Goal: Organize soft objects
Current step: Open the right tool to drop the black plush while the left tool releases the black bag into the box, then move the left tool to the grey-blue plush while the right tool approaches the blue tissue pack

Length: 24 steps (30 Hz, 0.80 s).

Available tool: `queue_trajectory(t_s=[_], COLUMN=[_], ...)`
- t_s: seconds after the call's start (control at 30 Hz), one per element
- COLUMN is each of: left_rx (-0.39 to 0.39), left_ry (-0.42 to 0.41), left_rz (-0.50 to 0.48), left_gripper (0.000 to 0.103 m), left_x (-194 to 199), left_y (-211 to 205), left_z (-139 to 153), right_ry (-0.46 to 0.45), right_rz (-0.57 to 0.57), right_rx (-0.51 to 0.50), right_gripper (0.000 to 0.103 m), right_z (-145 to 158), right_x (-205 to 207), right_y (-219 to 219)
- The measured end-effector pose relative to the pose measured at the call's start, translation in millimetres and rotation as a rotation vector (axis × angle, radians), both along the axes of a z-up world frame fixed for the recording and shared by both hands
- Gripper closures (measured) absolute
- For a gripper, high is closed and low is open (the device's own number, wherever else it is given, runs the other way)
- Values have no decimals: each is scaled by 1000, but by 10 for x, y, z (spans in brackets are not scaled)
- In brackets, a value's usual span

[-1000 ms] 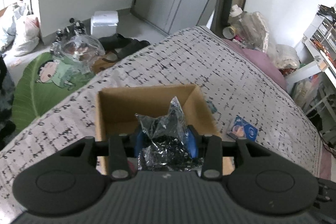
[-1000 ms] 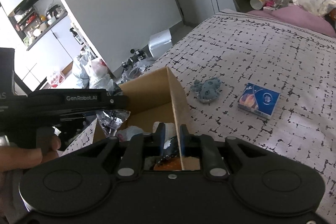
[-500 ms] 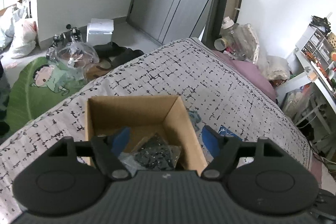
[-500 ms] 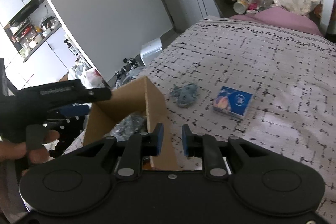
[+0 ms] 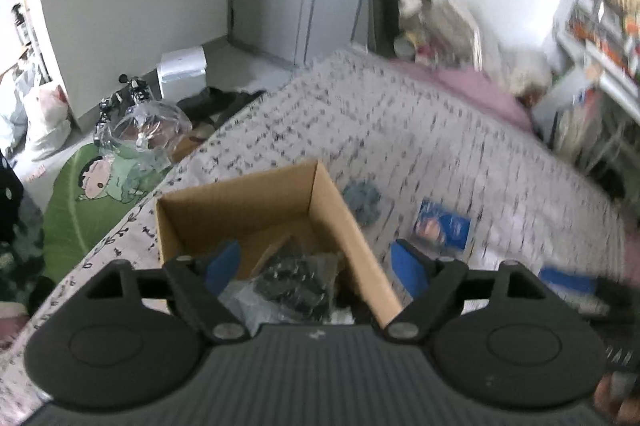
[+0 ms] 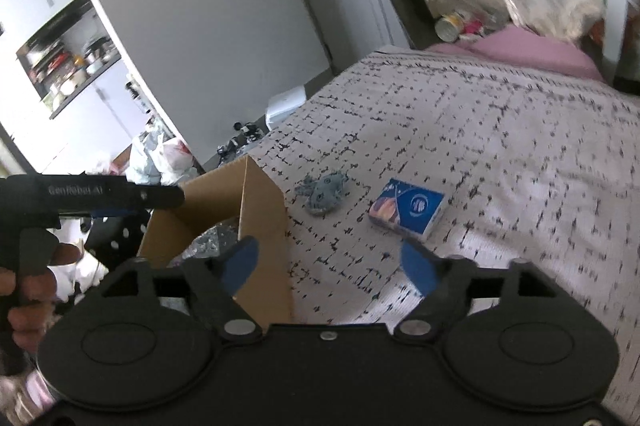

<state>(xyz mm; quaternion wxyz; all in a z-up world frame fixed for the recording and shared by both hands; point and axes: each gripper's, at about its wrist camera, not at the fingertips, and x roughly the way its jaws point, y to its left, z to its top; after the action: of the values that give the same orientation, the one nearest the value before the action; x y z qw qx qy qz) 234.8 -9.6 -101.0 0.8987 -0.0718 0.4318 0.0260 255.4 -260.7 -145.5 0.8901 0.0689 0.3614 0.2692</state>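
A bedroom, with a bed (image 6: 500,146) under a grey, black-flecked cover filling both views. The left gripper (image 5: 316,264) has just been opening and its blue fingers (image 5: 224,262) now stand spread and grip nothing; between and below them a dark crinkled bag (image 5: 296,286) lies loose inside the box (image 5: 248,202), whose right wall crosses the gap. Just past the right finger sit a grey plush (image 5: 362,200) and a blue pack (image 5: 444,228) (both blurred here). The right gripper (image 6: 332,262) has also just been opening; its fingers (image 6: 418,266) are released, straddling the box corner (image 6: 260,210) and bare cover. Its view alone shows the plush (image 6: 324,192) and pack (image 6: 408,208) sharply, ahead between the fingers, and the left gripper's body in a hand (image 6: 30,290) far left. Only the left view shows the box's floor.
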Motion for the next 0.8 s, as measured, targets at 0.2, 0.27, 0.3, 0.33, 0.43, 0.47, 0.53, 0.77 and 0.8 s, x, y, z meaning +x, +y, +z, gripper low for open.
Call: queue_trajectory(t_s=[0.2,0.27,0.3,0.33,0.43,0.47,0.53,0.77,0.8], left_rx=[63,102,117,132,160,168,191,201,200], left_ry=[47,52,49,45,50,52,63,147,148], left_rz=[-23,-29,-29,-29,-32,-36,-44,-74,-77], left_gripper=[21,21,21,21,21,21,21,21,21], left_x=[30,65,87,113,216,253,320,615,652], left_y=[-66,-91,-100,-107,-145,-171,-226,-464,-498], left_z=[7,28,40,56,86,95,114,169,177], right_ry=[-28,-31,-33,-34,-24,-17,-17,-3,-9], right_rz=[46,64,73,82,110,120,127,175,181], right_rx=[-62,-67,-71,-76,-77,-68,-65,-84,-95], right_gripper=[14,9,7,6,6,6,6,6,6], right_z=[-50,-57,-62,-67,-96,-109,-124,-177,-193], right_x=[197,260,287,312,396,430,485,733,769], right_y=[-84,-120,-133,-148,-187,-206,-237,-248,-233])
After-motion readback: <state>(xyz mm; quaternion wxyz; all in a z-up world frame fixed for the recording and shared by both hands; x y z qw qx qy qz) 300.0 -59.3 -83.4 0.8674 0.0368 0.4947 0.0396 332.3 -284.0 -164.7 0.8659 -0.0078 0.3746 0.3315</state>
